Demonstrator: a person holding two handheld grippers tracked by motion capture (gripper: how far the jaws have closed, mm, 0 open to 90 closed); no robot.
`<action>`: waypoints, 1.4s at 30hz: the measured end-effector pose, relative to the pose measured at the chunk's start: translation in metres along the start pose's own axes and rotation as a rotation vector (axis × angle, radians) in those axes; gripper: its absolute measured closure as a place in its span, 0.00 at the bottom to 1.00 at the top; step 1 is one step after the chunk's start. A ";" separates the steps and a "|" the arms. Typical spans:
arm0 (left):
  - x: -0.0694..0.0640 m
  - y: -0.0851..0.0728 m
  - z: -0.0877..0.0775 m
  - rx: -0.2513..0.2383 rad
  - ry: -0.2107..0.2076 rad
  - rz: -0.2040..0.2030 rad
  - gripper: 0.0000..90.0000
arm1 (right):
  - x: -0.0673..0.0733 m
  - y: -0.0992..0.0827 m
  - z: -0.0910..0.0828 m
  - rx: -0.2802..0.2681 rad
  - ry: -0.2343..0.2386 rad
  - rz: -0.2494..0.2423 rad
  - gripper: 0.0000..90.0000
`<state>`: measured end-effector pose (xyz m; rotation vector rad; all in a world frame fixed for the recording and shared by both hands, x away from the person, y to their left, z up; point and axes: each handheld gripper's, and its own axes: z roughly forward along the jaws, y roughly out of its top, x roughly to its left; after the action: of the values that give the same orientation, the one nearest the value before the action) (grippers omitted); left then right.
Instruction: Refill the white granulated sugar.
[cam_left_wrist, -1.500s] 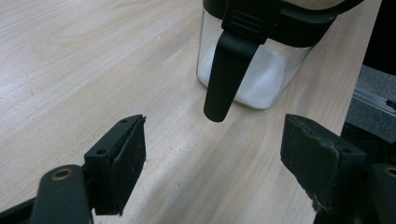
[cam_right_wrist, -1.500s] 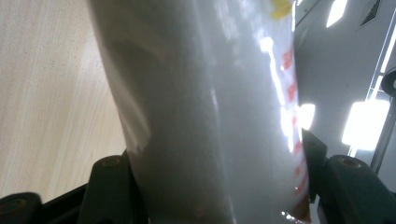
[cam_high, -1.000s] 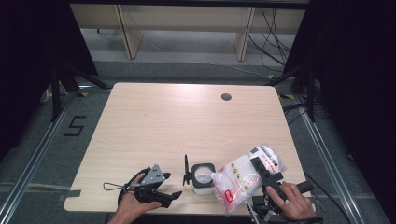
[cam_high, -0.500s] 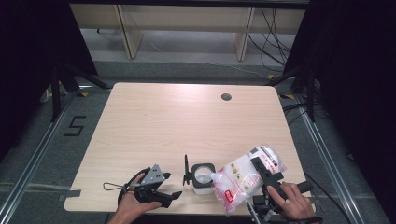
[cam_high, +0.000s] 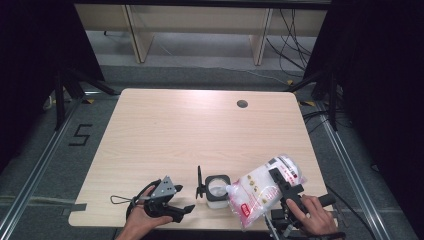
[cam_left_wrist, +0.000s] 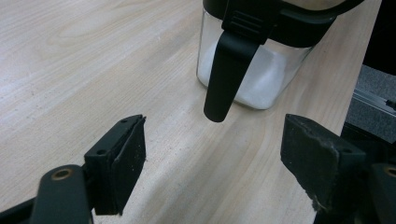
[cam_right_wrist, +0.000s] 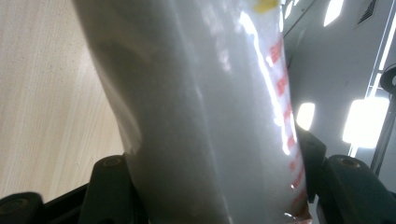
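Note:
A small clear jar (cam_high: 216, 190) with a black rim and its hinged black lid (cam_high: 199, 182) standing up sits near the table's front edge; white powder lies in it (cam_left_wrist: 256, 81). My right gripper (cam_high: 281, 186) is shut on a clear plastic bag (cam_high: 260, 190) of white powder with red print, tilted so one corner reaches the jar's mouth. The bag (cam_right_wrist: 201, 112) stands between the jaws in the right gripper view. My left gripper (cam_high: 180, 210) rests open on the table just left of the jar, jaws (cam_left_wrist: 212, 172) wide apart and empty, aimed at the jar's black latch (cam_left_wrist: 226, 70).
The light wooden table (cam_high: 200, 130) has a round cable hole (cam_high: 242, 104) at its far right. Dark floor and metal rails run along both sides, and wooden shelving stands behind. The jar stands close to the front edge.

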<state>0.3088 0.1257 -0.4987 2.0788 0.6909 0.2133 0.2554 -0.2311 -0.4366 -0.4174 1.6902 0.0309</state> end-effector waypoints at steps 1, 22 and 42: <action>-0.001 0.000 0.000 -0.002 0.004 -0.007 0.24 | 0.000 0.000 0.000 -0.005 -0.004 0.000 0.48; 0.000 0.000 0.000 -0.003 0.004 0.001 0.24 | -0.001 -0.001 0.000 -0.011 -0.022 0.023 0.49; 0.000 0.000 -0.001 0.001 0.013 0.006 0.24 | -0.002 -0.002 -0.001 -0.012 -0.016 0.022 0.49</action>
<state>0.3086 0.1262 -0.4986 2.0824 0.6929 0.2301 0.2554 -0.2330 -0.4339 -0.4066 1.6797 0.0609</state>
